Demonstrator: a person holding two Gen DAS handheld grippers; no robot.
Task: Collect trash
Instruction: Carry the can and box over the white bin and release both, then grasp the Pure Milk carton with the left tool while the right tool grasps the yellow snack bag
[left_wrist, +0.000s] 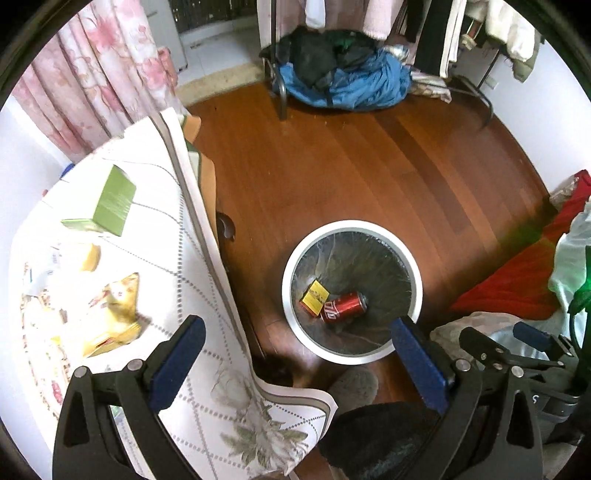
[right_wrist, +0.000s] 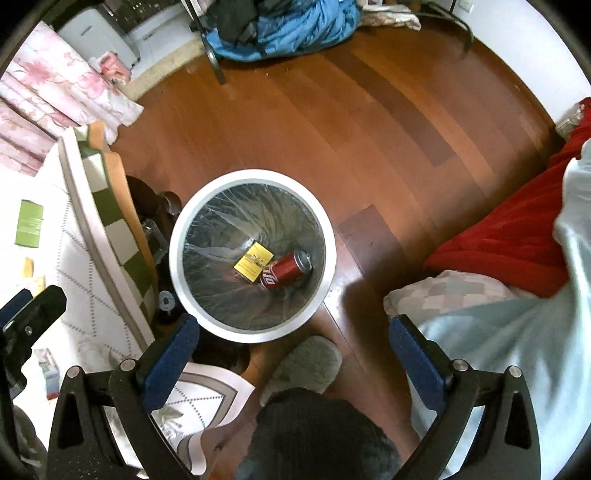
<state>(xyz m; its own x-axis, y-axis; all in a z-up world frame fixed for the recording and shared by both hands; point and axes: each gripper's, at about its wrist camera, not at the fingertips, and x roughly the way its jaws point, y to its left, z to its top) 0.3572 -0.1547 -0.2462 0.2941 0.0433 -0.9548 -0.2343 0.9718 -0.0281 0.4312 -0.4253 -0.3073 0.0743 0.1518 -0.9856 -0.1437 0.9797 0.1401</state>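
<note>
Left wrist view: both tongs, left (left_wrist: 295, 350) and right (right_wrist: 291, 347), gape empty; I'd reach left for the green box (left_wrist: 110, 201), grabbing gently.

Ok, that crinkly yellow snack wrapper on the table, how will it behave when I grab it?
The yellow snack wrapper looks crumpled and thin, so probably floppy and very light. Its glossy film may slip, so pinch a raised fold. It lies flat on the tablecloth, so it shouldn't roll.

A blue garment heap (left_wrist: 351, 85) lies on the wooden floor (left_wrist: 351, 170) beside pink floral curtains (left_wrist: 96, 81).
</note>
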